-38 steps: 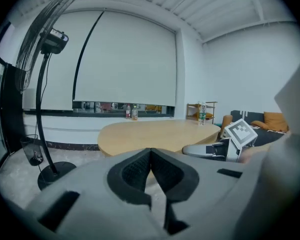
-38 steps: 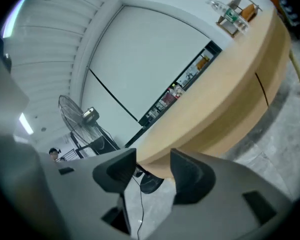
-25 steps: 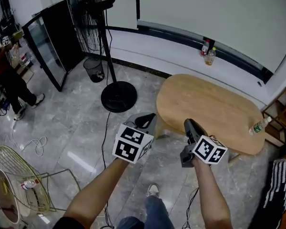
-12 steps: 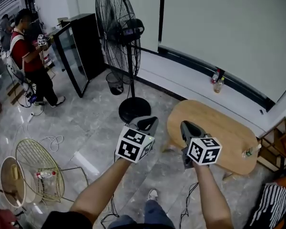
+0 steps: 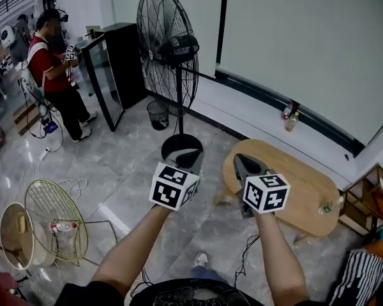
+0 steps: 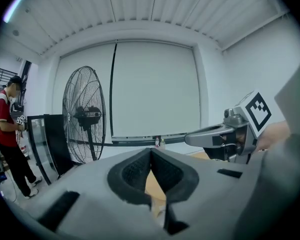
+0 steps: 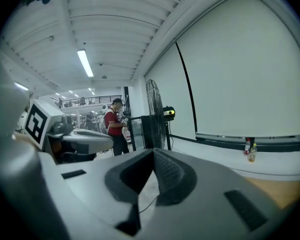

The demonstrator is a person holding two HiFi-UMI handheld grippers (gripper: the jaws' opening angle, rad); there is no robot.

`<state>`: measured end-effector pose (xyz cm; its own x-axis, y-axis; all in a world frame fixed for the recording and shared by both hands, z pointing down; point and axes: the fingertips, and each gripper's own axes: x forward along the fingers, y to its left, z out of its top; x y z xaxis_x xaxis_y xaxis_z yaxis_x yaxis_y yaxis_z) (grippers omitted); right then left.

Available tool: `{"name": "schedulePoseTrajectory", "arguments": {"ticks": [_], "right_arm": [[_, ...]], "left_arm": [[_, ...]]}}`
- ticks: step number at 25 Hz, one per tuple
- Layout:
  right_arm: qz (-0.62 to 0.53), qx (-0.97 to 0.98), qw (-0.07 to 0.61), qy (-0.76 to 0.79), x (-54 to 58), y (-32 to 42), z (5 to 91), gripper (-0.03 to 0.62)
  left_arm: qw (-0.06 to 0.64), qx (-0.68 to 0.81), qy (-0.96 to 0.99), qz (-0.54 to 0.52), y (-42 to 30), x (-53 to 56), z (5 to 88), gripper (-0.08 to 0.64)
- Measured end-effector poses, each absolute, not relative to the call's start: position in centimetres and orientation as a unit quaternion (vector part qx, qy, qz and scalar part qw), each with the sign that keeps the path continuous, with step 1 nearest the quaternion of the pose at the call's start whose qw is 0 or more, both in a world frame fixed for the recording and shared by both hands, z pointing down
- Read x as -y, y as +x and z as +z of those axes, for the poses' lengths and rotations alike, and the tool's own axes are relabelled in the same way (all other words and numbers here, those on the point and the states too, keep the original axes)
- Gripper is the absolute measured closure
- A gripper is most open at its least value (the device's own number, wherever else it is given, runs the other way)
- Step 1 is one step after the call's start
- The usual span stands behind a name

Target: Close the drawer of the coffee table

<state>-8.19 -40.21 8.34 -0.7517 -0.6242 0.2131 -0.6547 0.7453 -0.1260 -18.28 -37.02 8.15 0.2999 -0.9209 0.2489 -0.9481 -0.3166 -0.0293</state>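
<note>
The oval wooden coffee table stands on the grey floor ahead and to the right; no drawer shows from here. Both grippers are held up in the air, side by side, pointing nearly level over the floor in front of the table. My left gripper is shut, its pads meeting at the tips with nothing between them. My right gripper is shut and empty too; its jaws have just been closing. Each gripper shows in the other's view: the right gripper and the left gripper.
A tall standing fan with a round black base is just ahead. A black glass-door cabinet, a waste bin and a person in red are at left. A wire fan guard lies near left. A bottle stands on the table.
Both grippers have risen from low over the floor to chest height, and the head view has tilted up. The right gripper has rolled, and the table now lies lower and farther off.
</note>
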Motion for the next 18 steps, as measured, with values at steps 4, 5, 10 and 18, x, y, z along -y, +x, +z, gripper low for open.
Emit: {"name": "schedulePoseTrajectory", "arguments": {"ticks": [4, 5, 10, 18], "right_arm": [[0.084, 0.931, 0.083, 0.346, 39.8, -8.5, 8.2, 0.589], [0.081, 0.930, 0.085, 0.347, 39.9, -8.4, 8.0, 0.589], [0.074, 0.931, 0.086, 0.347, 40.3, -7.5, 6.7, 0.589], [0.064, 0.929, 0.085, 0.353, 39.8, -7.5, 7.1, 0.589]], "left_arm": [[0.061, 0.581, 0.805, 0.104, -18.6, 36.6, 8.1, 0.557], [0.060, 0.581, 0.805, 0.102, -18.5, 36.6, 7.9, 0.557], [0.057, 0.581, 0.805, 0.103, -17.8, 36.9, 6.5, 0.557], [0.050, 0.581, 0.806, 0.098, -17.8, 36.4, 6.8, 0.557]]}}
